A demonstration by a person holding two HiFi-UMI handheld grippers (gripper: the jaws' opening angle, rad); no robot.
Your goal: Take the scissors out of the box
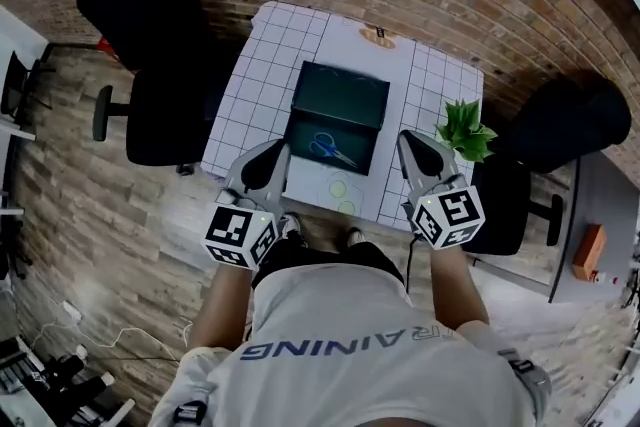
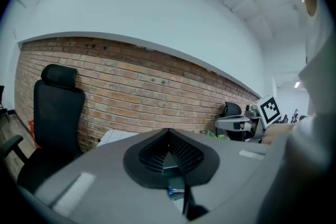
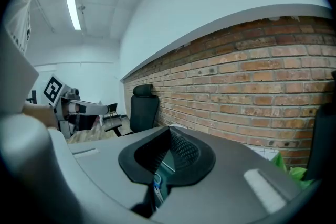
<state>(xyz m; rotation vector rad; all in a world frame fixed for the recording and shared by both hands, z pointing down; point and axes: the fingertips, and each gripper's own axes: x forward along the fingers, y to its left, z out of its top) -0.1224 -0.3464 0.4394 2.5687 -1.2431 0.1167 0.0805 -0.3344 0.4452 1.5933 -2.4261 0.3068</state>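
Here the blue-handled scissors (image 1: 332,150) lie flat inside the open box (image 1: 362,137) at frame centre on the gridded worktop (image 1: 260,65). Its lid (image 1: 340,95) stands upright, leaving the contents reachable from above. The left claw (image 1: 284,151) and right claw (image 1: 404,137) flank the box's near corners, jaws closed and empty, seemingly poised to approach.

Head camera: above the person, steeply down, surface (image 1: 268,45) mid-frame. Cameras on left gripper (image 1: 282,151) and right gripper (image 1: 405,137): low, close behind jaws, near level, facing brick wall (image 2: 131,86), common to all views.
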